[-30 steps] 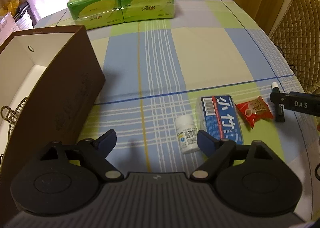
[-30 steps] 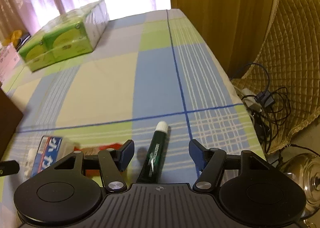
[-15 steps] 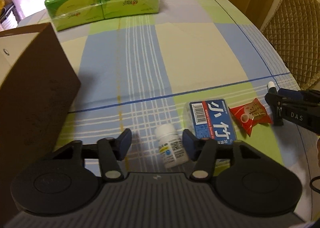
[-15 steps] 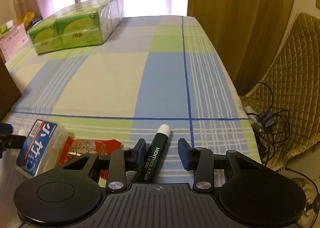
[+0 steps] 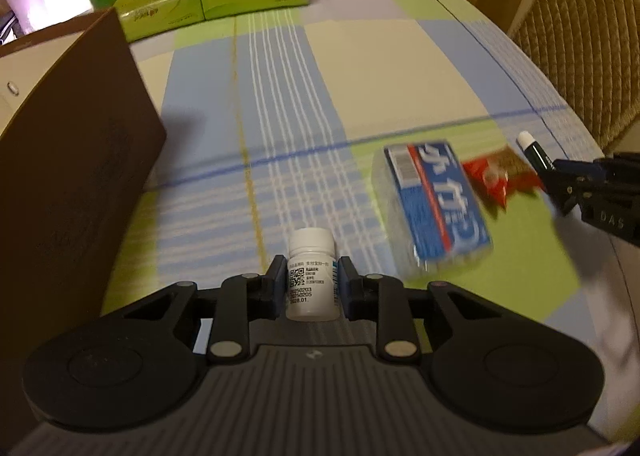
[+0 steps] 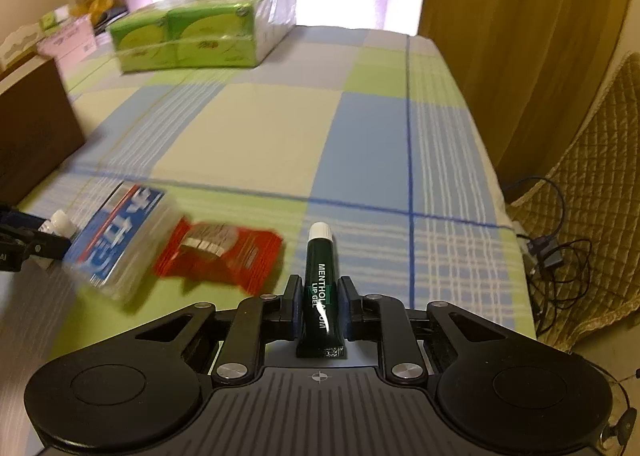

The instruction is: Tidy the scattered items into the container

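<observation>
My left tool (image 5: 313,283) is pinching the white pill bottle (image 5: 311,272) low in the centre of its frame, with the brown box (image 5: 72,176) filling the left side. My right tool (image 6: 319,304) is clamped on the dark green lip gel tube (image 6: 320,288), its white cap pointing up-frame. The blue packet (image 6: 116,240) and red snack wrapper (image 6: 220,252) lie side by side on the checked surface (image 6: 248,128), left of the tube.

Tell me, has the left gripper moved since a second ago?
Yes. The left gripper shifted right, away from the brown box, and shut on the white pill bottle.
</observation>
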The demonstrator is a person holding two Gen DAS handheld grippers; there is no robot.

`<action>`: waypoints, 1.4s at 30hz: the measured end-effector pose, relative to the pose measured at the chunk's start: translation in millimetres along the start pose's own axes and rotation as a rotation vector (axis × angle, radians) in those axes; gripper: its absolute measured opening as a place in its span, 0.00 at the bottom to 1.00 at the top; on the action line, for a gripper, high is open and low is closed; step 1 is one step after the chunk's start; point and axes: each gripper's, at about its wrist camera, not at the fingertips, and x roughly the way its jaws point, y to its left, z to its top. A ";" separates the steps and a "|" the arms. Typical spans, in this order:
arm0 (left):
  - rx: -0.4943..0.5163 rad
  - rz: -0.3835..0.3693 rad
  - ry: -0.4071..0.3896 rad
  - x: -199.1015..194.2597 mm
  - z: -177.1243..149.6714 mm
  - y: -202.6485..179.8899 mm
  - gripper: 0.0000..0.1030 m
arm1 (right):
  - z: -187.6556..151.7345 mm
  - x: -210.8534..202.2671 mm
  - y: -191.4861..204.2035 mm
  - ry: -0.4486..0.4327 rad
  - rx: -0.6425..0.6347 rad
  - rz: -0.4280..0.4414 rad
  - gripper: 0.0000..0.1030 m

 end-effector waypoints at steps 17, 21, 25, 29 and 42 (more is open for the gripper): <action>-0.033 -0.033 0.068 -40.4 -62.6 -0.8 0.22 | -41.4 -37.9 33.4 0.105 -0.054 0.113 0.73; -0.001 -0.016 0.057 -36.2 -58.5 -5.7 0.22 | -34.7 -31.9 34.3 0.071 -0.074 0.086 0.48; 0.003 -0.015 0.050 -38.6 -62.3 -7.7 0.22 | -32.1 -34.1 40.3 0.090 -0.130 0.081 0.19; 0.000 -0.033 0.055 -43.7 -69.2 -7.9 0.21 | -33.1 -39.3 51.6 0.134 -0.158 0.103 0.18; -0.030 -0.076 -0.052 -99.8 -70.3 14.3 0.21 | -14.6 -75.5 98.4 0.128 -0.153 0.247 0.18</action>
